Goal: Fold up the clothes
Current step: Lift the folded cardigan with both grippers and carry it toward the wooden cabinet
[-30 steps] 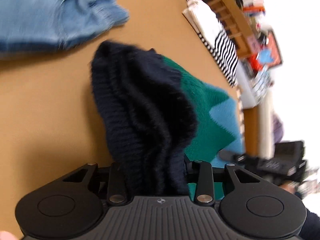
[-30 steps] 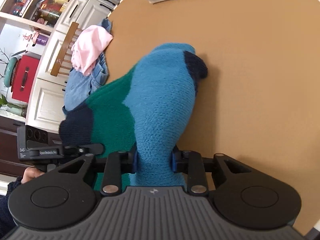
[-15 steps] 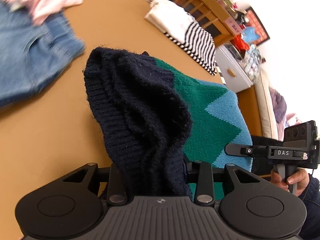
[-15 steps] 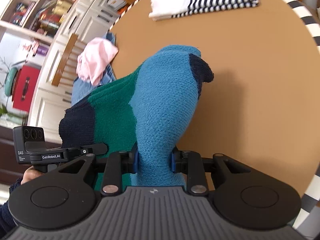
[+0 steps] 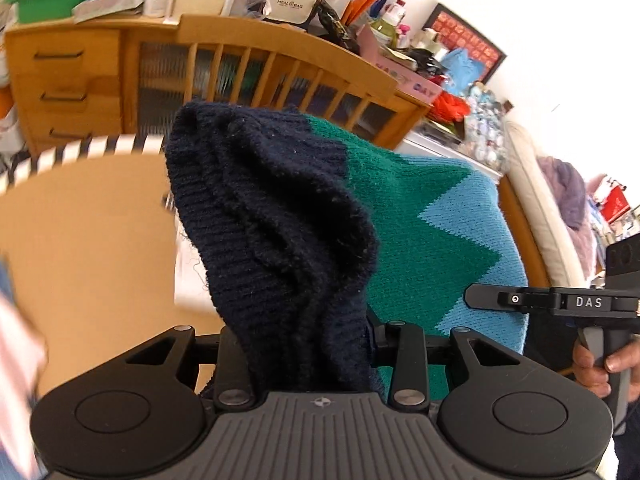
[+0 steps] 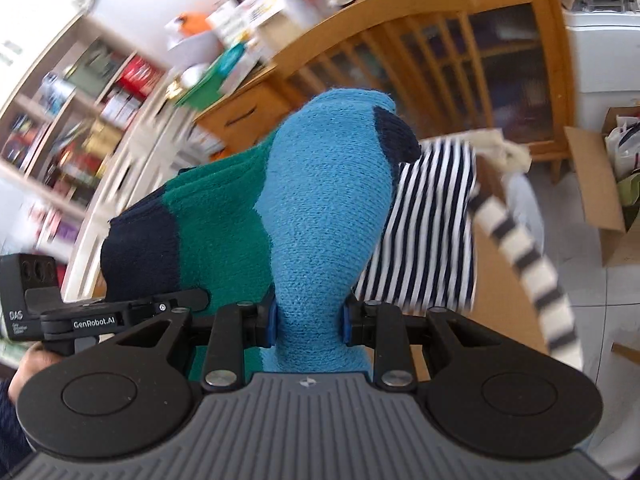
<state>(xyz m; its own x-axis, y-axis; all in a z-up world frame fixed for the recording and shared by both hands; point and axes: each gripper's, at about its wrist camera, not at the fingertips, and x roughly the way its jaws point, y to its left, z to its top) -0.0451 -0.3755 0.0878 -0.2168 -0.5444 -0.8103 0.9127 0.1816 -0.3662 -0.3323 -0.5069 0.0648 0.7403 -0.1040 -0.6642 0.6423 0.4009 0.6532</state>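
From the left wrist camera, the left gripper [image 5: 302, 344] has its jaws partly closed on the dark blue ribbed end of the knitted sweater [image 5: 404, 216]. The wool bunches up between the fingers and stands up and away from them. The green and light blue part stretches off to the right, toward the right gripper [image 5: 472, 298].

From the right wrist camera, the right gripper [image 6: 308, 326] pinches the sweater's [image 6: 324, 216] light blue end tight. That end sticks up past the fingers. The sweater runs left to the left gripper [image 6: 202, 296], above the brown table [image 6: 508, 320].
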